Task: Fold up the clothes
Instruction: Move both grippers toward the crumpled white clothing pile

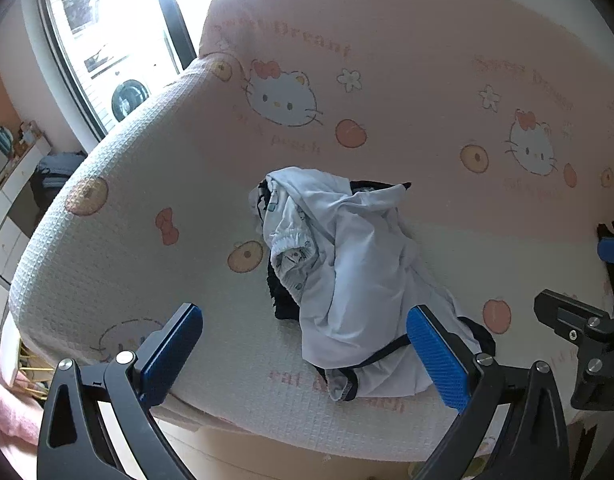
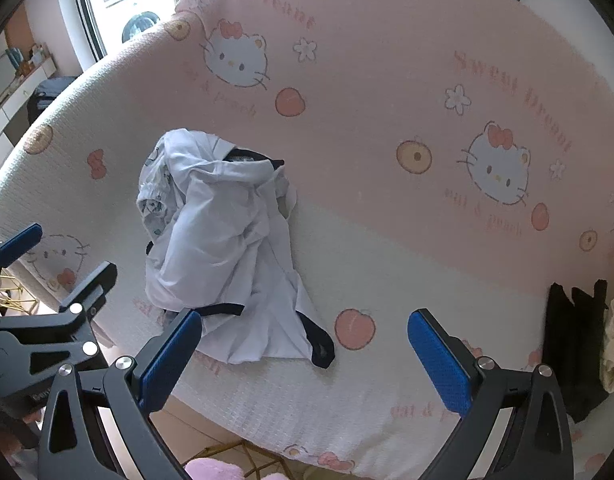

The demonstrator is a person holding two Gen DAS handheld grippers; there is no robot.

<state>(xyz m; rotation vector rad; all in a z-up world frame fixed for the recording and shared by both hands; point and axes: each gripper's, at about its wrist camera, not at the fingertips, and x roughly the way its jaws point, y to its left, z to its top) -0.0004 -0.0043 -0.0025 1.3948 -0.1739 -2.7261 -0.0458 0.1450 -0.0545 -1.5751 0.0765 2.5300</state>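
A crumpled heap of clothes [image 1: 347, 276] lies on the bed: a white garment with black trim over a patterned white piece and something black. In the right wrist view the heap [image 2: 223, 240] sits left of centre. My left gripper [image 1: 305, 354] hovers open over the heap's near edge, with nothing between its blue pads. Over the bed's near edge my right gripper [image 2: 305, 354] stands open and empty too, just right of the heap. The left gripper [image 2: 47, 264] shows at the left edge of the right wrist view, and the right gripper [image 1: 579, 280] at the right edge of the left wrist view.
The bed cover [image 2: 387, 80] is pink and white with cat and peach prints. Dark and cream clothes [image 2: 583, 344] lie at the bed's right edge. A window [image 1: 115, 40], white drawers [image 1: 7, 216] and dark clothes [image 1: 55, 172] stand beyond the bed on the left. Something pink [image 2: 215, 470] lies below the bed edge.
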